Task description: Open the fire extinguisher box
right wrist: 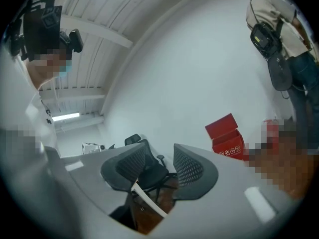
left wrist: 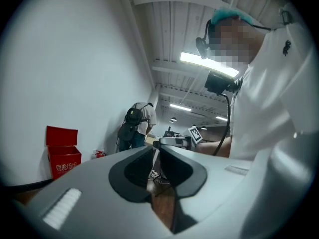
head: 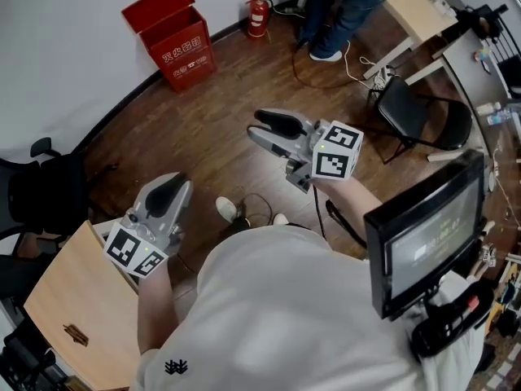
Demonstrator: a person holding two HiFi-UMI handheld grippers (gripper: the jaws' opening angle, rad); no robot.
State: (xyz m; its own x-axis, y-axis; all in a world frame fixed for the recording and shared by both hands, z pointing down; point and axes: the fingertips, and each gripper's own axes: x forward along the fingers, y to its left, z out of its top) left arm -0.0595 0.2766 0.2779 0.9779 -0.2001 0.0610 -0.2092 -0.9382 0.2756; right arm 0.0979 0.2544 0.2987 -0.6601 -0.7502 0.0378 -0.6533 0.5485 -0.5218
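Observation:
The red fire extinguisher box (head: 175,39) stands on the wooden floor against the white wall, its lid raised and leaning back. It also shows far off in the left gripper view (left wrist: 62,156) and the right gripper view (right wrist: 227,138). My left gripper (head: 168,190) is held low at the left, well short of the box, its jaws together with nothing in them (left wrist: 156,151). My right gripper (head: 267,129) is held higher at the middle and points toward the box. It stands open and empty, with a gap between its jaws (right wrist: 160,156).
A red fire extinguisher (head: 258,15) stands by the wall right of the box, and a person (head: 338,6) stands beside it. A black chair (head: 423,116), a monitor (head: 427,243), an office chair (head: 45,190) and a wooden desk (head: 81,300) surround me. Cables lie on the floor.

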